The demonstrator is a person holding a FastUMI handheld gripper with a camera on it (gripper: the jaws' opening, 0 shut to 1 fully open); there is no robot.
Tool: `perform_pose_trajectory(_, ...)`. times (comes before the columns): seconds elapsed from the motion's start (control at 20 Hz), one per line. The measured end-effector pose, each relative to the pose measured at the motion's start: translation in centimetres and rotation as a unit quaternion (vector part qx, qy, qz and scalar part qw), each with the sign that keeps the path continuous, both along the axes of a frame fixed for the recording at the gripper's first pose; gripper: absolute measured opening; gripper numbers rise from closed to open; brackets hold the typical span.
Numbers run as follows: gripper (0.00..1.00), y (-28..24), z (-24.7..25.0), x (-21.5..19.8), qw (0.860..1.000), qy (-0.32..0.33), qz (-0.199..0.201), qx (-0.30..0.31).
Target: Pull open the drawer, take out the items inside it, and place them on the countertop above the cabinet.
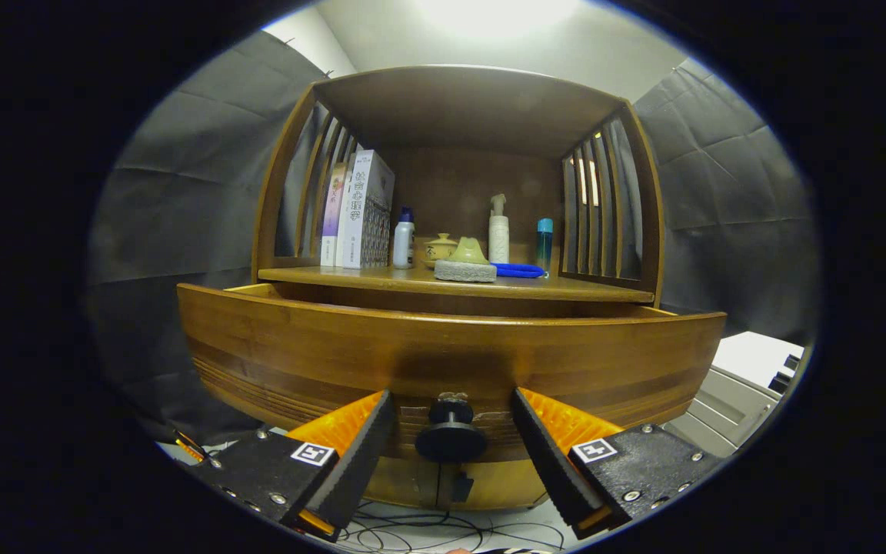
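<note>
A wooden drawer point(320, 338) stands pulled out from the cabinet, its front panel close ahead of me. Its dark round knob point(451, 438) sits between my two fingers point(358, 454), with a gap on each side. My gripper point(451, 412) is open around the knob and touches nothing. The drawer's inside is hidden behind the front panel. Above it lies the wooden countertop point(566, 288) of the cabinet.
On the countertop stand books point(358, 211), a white bottle with a blue cap point(404, 240), a small lidded pot point(441, 248), a sponge point(465, 270), a pump bottle point(498, 231), a blue bottle point(544, 240) and a flat blue item point(518, 270). Cables point(443, 531) lie on the floor below. White furniture point(743, 385) is at the right.
</note>
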State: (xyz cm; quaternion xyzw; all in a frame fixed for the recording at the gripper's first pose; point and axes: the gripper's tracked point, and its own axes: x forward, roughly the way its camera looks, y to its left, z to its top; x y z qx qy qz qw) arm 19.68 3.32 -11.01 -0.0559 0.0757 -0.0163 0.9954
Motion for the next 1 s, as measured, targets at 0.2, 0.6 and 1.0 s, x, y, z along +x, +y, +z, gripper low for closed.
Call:
perform_pose_trajectory(0.2, 0.96, 0.0, 0.0, 1.3, 1.000, 0.002, -0.002, 0.001)
perform_pose_trajectory(0.6, 0.96, 0.1, -0.1, 3.7, 1.000, 0.002, -0.003, 0.002)
perform_pose_trajectory(1.0, 0.96, 0.2, -0.3, 6.5, 1.000, 0.001, -0.008, 0.000)
